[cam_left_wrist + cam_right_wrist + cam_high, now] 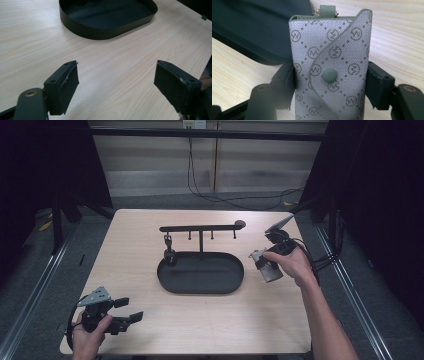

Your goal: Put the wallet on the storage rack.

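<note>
Pale wood-grain bench (150,330) stands in a dark room, with grey floor and black cables on the far side. At the right of the bench, the right gripper (261,261) is clamped on a small grey key pouch (267,268), held just above the surface and just right of the tray. In the right gripper view the key pouch (332,72) stands upright between the two black jaws, which press on its left and right sides. Its woven fabric carries a repeated circled-letter pattern, a curved flap is closed with a round green snap (329,75), and a small green loop with metal studs sticks up from its top edge.

Near the middle of the bench lies a black oval tray (201,289). From its far side rises a post carrying a horizontal bar with hooks (200,228); a small dark item (170,254) hangs from the leftmost hook.

At the near left corner, the left gripper (131,310) rests low over the bench, jaws spread wide with nothing between them. The left gripper view shows bare wood between them and the tray (107,33) beyond.
</note>
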A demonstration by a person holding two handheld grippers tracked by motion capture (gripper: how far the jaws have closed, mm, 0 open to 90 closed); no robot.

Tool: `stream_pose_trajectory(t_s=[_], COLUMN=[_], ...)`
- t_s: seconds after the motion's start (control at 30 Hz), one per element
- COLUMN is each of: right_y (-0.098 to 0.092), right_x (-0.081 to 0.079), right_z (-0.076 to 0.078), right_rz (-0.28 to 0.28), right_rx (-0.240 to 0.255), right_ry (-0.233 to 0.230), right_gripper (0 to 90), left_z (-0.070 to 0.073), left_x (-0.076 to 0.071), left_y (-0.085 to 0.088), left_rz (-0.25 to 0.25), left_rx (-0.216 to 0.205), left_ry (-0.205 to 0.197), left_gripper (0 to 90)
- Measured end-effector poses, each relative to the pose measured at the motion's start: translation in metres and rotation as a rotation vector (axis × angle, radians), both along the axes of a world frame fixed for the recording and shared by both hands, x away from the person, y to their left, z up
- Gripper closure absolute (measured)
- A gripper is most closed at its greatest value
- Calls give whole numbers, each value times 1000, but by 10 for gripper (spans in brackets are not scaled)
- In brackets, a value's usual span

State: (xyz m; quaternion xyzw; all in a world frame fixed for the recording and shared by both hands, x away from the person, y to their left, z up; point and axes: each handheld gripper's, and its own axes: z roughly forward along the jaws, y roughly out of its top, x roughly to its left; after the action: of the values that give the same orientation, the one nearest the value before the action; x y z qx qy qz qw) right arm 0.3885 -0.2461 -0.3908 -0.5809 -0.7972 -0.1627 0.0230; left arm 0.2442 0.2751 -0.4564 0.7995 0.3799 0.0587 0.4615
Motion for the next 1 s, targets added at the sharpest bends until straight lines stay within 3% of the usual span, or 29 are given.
stream_pose_trajectory(t_s=[0.47,1.0], right_y=[13,32], right_x=[2,8], right_z=[13,8], right_rz=[-5,-27], right_rx=[72,191], right_ry=[-43,-68], right_gripper=[334,334], left_z=[0,1], left_x=[0,0], left_y=[1,2], left_rz=[0,3], left_rx=[-4,-7], left_ry=[0,-1], left_gripper=[194,194])
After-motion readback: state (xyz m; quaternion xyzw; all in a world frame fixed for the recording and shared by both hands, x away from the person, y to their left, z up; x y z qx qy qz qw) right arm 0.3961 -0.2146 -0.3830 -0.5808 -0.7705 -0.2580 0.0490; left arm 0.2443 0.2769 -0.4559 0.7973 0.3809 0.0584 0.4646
